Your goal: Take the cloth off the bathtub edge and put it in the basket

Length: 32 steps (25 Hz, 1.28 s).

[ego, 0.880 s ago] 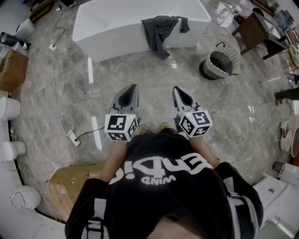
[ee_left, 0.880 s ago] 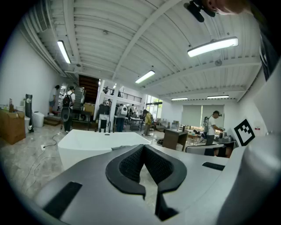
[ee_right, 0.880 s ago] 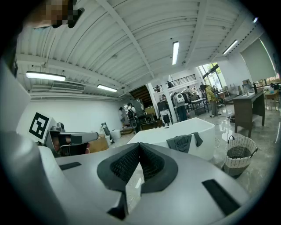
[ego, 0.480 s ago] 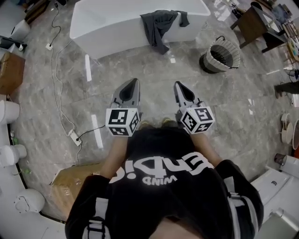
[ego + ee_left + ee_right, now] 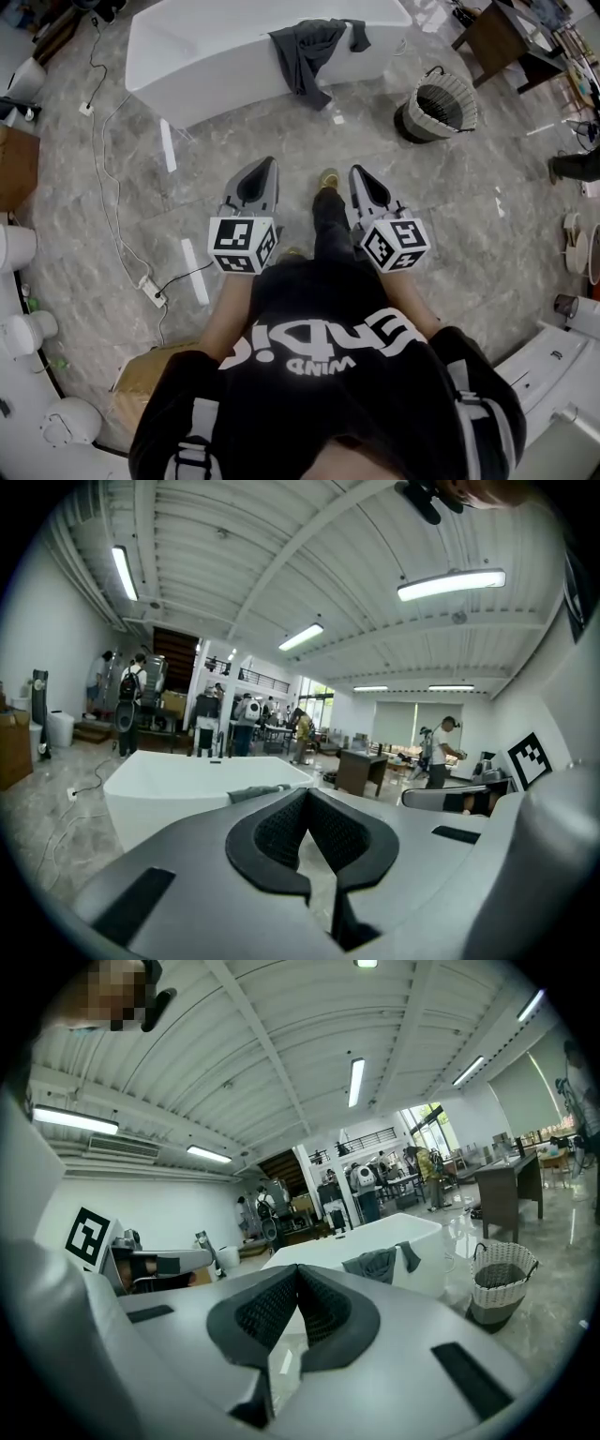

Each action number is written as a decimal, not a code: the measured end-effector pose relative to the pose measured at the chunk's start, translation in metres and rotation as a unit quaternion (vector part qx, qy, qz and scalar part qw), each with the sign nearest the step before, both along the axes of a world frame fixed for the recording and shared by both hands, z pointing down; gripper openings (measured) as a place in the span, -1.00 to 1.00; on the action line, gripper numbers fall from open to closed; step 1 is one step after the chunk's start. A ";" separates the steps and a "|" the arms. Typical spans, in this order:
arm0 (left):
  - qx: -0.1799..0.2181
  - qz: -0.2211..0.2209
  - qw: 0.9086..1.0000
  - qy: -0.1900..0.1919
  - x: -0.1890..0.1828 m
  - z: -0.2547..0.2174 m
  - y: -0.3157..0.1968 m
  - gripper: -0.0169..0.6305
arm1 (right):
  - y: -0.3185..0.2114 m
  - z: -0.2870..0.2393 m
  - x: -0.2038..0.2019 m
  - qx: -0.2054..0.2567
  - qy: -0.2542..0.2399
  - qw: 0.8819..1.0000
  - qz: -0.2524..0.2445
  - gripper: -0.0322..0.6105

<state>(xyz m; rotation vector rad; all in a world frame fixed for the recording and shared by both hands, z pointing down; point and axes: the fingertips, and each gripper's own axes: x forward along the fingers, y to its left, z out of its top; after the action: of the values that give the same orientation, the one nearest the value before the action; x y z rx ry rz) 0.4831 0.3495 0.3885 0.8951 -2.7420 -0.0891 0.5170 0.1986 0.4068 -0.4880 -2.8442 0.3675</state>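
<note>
Now: approach, by my judgement; left gripper (image 5: 265, 169) and right gripper (image 5: 361, 178) well short of the bathtub (image 5: 187, 66)
Do well: step closer; spread the fingers early; pinch the bunched fold on the bathtub's rim; lift straight up
Cloth (image 5: 307, 52): draped over the bathtub's near rim
Cloth axis: crosses the rim; tail hangs down the bathtub's outer wall
Fingers: both pairs clenched, empty
Basket (image 5: 439, 105): beyond the bathtub's right end

The black shirt (image 5: 328, 394) bears white print, upside down in the head view. The large letters are unclear; the smaller line seems to read "WIND". The left gripper (image 5: 266, 169) and right gripper (image 5: 359, 176) carry square code markers.
</note>
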 end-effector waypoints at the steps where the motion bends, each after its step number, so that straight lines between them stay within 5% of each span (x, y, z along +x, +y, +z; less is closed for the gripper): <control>1: 0.000 0.001 1.000 0.001 -0.007 0.002 -0.001 -0.91 | -0.001 0.002 -0.007 -0.001 0.001 1.000 0.001 -0.86; 17: -0.003 0.030 1.000 0.004 -0.156 0.000 -0.048 -0.91 | -0.043 0.007 -0.154 -0.012 0.009 1.000 0.018 -0.86; 32: 0.004 -0.005 1.000 0.007 -0.306 -0.021 -0.110 -0.91 | -0.115 -0.014 -0.312 -0.017 0.010 1.000 -0.012 -0.86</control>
<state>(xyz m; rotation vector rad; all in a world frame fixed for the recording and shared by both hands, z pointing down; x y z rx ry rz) 0.1768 0.2394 0.3676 0.8792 -2.7358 -0.1071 0.2046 0.0841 0.3930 -0.5207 -2.8155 0.4146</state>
